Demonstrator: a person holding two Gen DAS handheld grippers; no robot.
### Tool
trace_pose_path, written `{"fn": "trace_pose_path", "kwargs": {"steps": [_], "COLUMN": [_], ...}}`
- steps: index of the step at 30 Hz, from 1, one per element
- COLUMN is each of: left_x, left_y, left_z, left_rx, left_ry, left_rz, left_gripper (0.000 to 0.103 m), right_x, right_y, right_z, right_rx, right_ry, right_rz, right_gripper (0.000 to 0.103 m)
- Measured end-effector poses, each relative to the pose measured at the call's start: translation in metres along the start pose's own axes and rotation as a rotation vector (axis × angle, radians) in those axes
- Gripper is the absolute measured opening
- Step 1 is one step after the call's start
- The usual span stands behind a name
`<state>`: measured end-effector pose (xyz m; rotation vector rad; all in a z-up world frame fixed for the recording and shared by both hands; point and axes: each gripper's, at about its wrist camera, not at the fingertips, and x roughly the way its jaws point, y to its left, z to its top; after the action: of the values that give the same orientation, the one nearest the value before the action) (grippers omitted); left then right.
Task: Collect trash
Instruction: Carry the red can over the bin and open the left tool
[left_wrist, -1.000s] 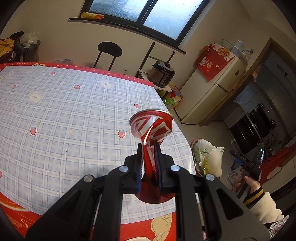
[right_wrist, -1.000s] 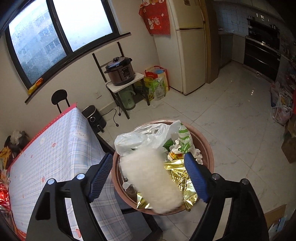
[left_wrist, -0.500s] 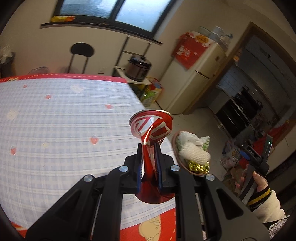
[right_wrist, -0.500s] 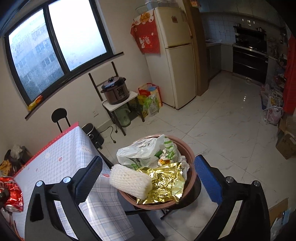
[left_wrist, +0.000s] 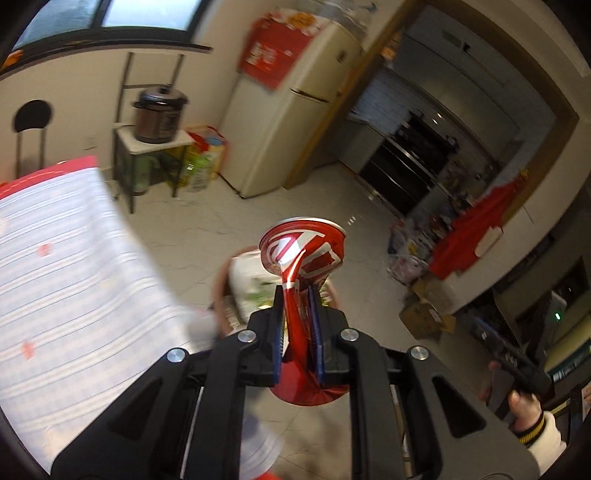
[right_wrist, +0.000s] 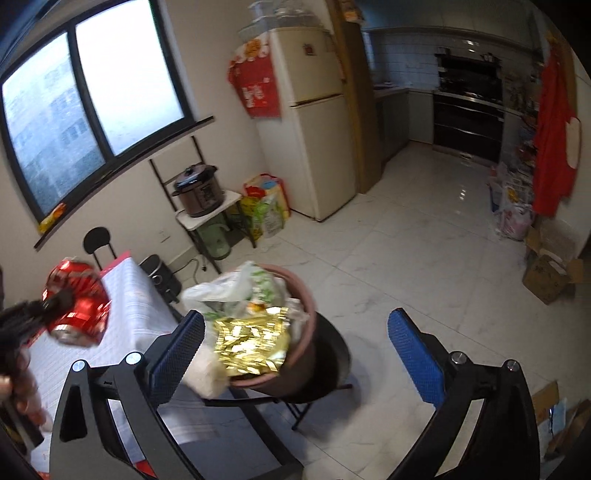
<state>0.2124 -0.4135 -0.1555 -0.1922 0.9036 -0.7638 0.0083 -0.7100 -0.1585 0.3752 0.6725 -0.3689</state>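
Trash is what I am picking up, and I have one piece in my left tongs (left_wrist: 298, 321) right now: a squashed red can (left_wrist: 303, 254). The two jaws are pressed tight on its crushed middle, so it looks like an hourglass, with one round end sticking out past the tips and the other end hanging under them. Its long way runs along the tongs, pointing forward and down. What matters for my next move is where the pink bin (right_wrist: 307, 295) sits. In the left view it lies just past the can, lower down, off the edge of the table (left_wrist: 66, 258) and mostly hidden behind the can. In the right view the can (right_wrist: 77, 299) is to the left of the bin, over the checked cloth, and not above the bin yet. The bin is already piled high with a white bag (right_wrist: 225, 288) and a gold wrapper (right_wrist: 251, 339). My right tongs (right_wrist: 295, 350) are spread wide with nothing in them, and the bin shows between them. So the left hand is the one to carry the can over the bin and let go, I think. It may roll off the pile.
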Motion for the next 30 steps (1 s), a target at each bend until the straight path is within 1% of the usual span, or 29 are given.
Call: {"fn": "trace_pose_path", "kwargs": {"steps": [4, 11, 12, 13, 15, 17, 19, 21, 24, 27, 30], "left_x": [0.048, 0.102, 0.11, 0.116, 0.119, 0.114, 0.103, 0.085, 0.055, 0.015, -0.029], "left_y": [-0.022, -0.045, -0.047, -0.049, -0.048, -0.044, -0.038, -0.031, -0.022, -0.015, -0.011], "left_z": [0.014, 0.028, 0.03, 0.031, 0.031, 0.034, 0.036, 0.038, 0.042, 0.044, 0.045], "left_rx": [0.008, 0.03, 0.041, 0.052, 0.057, 0.061, 0.057, 0.061, 0.089, 0.116, 0.142], "left_ry": [0.036, 0.073, 0.085, 0.098, 0.094, 0.071, 0.06, 0.034, 0.001, -0.049, -0.109], "left_rz": [-0.019, -0.024, -0.018, 0.003, 0.031, 0.048, 0.072, 0.09, 0.136, 0.173, 0.201], "left_gripper": [0.016, 0.016, 0.024, 0.048, 0.074, 0.076, 0.083, 0.085, 0.085, 0.086, 0.097], "right_x": [-0.001, 0.001, 0.001, 0.002, 0.001, 0.0, 0.0, -0.003, -0.012, -0.022, -0.035], "right_y": [-0.031, -0.063, -0.066, -0.068, -0.068, -0.068, -0.066, -0.06, -0.042, -0.019, 0.005], "right_z": [-0.003, -0.008, -0.008, -0.009, -0.007, -0.005, -0.001, 0.004, 0.011, 0.02, 0.025], "right_rx": [0.032, 0.079, 0.082, 0.084, 0.084, 0.081, 0.077, 0.06, 0.015, -0.026, -0.061], "right_ry": [0.009, 0.017, 0.018, 0.019, 0.015, 0.009, 0.009, 0.002, -0.019, -0.039, -0.061], "right_rz": [-0.041, -0.077, -0.078, -0.079, -0.08, -0.075, -0.071, -0.064, -0.058, -0.046, -0.034], "right_gripper": [0.098, 0.098, 0.098, 0.098, 0.098, 0.098, 0.098, 0.098, 0.098, 0.098, 0.098]}}
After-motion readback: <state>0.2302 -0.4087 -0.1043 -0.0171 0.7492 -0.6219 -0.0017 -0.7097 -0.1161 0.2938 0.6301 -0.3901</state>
